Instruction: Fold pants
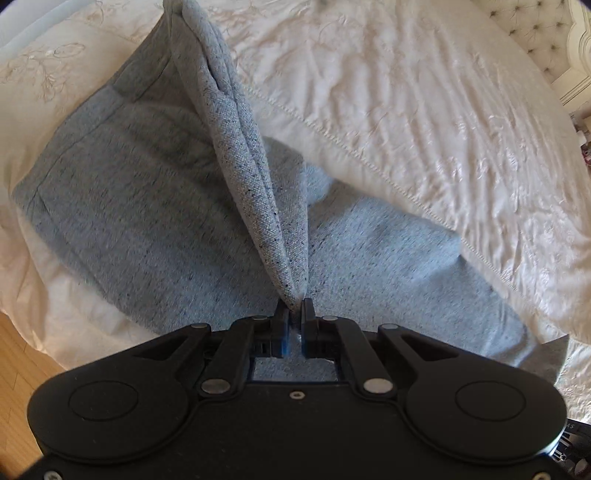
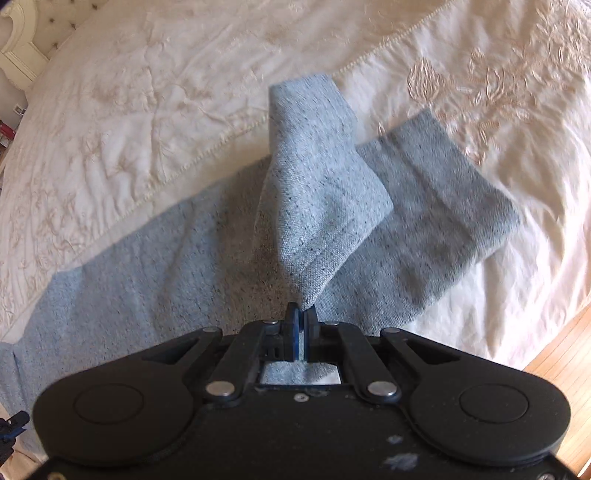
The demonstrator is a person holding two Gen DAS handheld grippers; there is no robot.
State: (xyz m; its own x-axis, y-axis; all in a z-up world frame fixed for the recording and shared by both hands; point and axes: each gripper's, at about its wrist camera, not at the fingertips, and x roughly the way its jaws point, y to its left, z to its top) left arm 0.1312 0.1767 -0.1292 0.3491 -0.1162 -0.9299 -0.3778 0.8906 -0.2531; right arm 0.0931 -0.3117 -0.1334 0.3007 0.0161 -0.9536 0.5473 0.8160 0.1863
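Left wrist view. The left gripper [image 1: 295, 308] points steeply down at grey pants [image 1: 129, 229] spread on a cream embroidered bedspread [image 1: 424, 122]. Its jaws are clenched on a bunched fold of the fabric, which rises from the fingertips as a narrow, layered ridge running up and to the left across the picture. Beneath the ridge the rest of the garment lies flat: a broad panel with a stitched hem at left, a second panel reaching to lower right. A raised, stitched seam in the bedspread crosses diagonally above the pants. A tufted headboard [image 1: 532, 26] shows at upper right, and wooden floor [image 1: 14, 369] at lower left.

Right wrist view. The right gripper [image 2: 302, 312] also points steeply down, jaws clenched on a corner of the pants [image 2: 147, 273]. The gripped fabric stands up from the fingertips as a lifted flap (its far end is folded over). Behind it, a hemmed end of the garment lies flat to the right, and a long panel runs to lower left, all on the bedspread [image 2: 147, 92]. Embroidered flowers [image 2: 480, 85] decorate the cover at upper right; wooden floor [image 2: 561, 369] shows at lower right.
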